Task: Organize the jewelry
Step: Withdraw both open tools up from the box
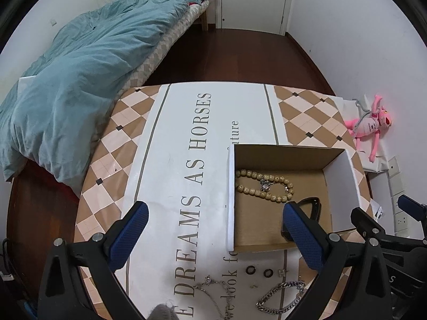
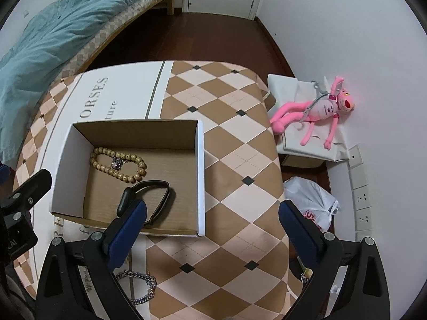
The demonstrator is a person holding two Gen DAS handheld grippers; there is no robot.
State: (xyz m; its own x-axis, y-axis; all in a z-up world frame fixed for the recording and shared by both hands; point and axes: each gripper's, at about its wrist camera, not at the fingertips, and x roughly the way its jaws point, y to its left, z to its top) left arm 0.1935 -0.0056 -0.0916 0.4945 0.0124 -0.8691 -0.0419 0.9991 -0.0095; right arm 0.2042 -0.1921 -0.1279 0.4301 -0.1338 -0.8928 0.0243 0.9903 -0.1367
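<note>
Both grippers, left (image 1: pixel 216 229) & right (image 2: pixel 212 222), spread wide, empty. Silver chain (image 1: pixel 280 297) on worktop (image 2: pixel 240 160): limp, slippery, prob. light; pinch a bunched bit.

Even, soft indoor light, faint shadows, sharp centre, heavy fisheye bending and dark corners

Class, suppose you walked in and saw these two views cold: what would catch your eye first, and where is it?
Probably the open cardboard box on the checkered table, holding a beaded bracelet and a black band. Next, the silver chain bracelet lying loose in front of the box, and the pink plush toy by the wall.
</note>
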